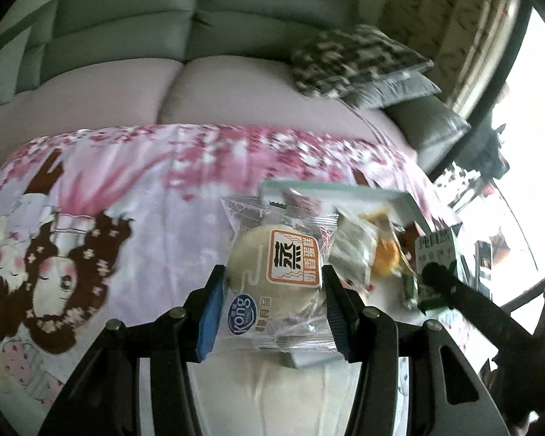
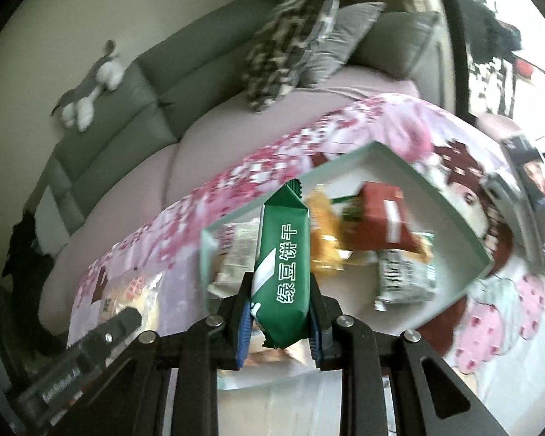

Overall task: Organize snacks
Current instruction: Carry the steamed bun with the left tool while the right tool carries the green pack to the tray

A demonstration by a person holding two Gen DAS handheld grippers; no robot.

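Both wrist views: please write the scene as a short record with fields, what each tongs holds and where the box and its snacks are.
left tongs: shut on round cake in clear wrapper
right tongs: shut on green biscuit pack
box: pale green, open, on the pink printed cloth
in box: red packet, orange-yellow snack, white packets
behind: grey sofa with cushions, a plush toy on its back

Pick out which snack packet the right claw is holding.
The green biscuit packet, clamped in the right claw; the red packet and others lie in the tray.
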